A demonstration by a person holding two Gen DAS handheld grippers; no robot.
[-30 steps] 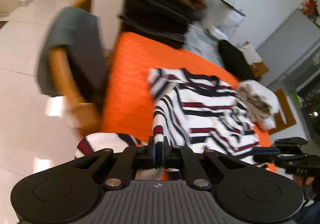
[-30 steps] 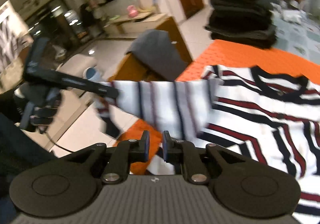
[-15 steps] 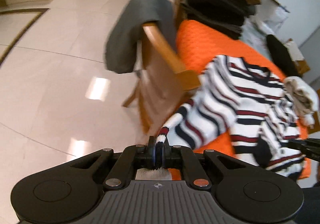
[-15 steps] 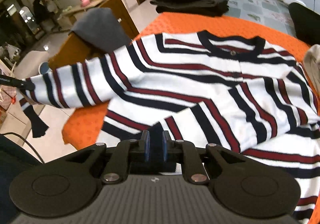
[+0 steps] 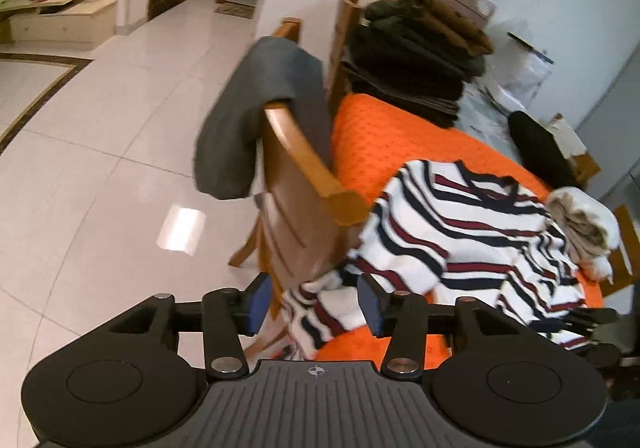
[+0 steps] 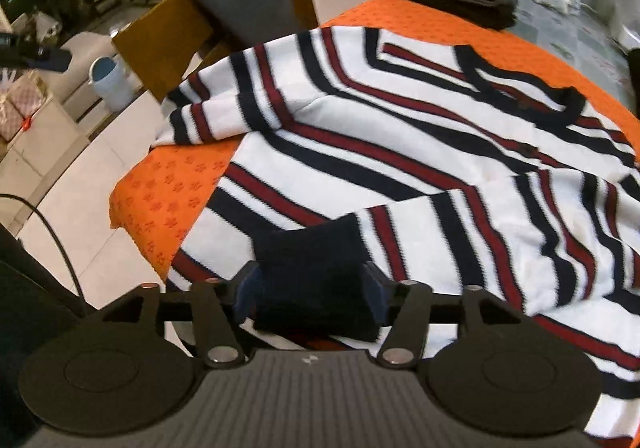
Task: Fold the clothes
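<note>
A white sweater with navy and red stripes [image 6: 400, 152] lies spread on the orange table cover [image 6: 168, 200]. It also shows in the left wrist view [image 5: 472, 232]. My left gripper [image 5: 312, 304] is open beside the table's near-left corner; the loose left sleeve [image 5: 320, 308] hangs off the edge between its fingers. My right gripper [image 6: 312, 292] is open at the table's front edge, with the sweater's navy cuff [image 6: 316, 272] lying loose between its fingers on the sweater's body.
A wooden chair [image 5: 296, 184] with a grey garment [image 5: 260, 108] draped on it stands at the table's left. A stack of dark folded clothes [image 5: 416, 60] sits at the far end. A crumpled beige and white garment [image 5: 584, 224] lies at the sweater's right.
Both grippers have opened. The left one let go of the left sleeve, which dropped over the table edge. The right one released the navy cuff onto the sweater's body.
</note>
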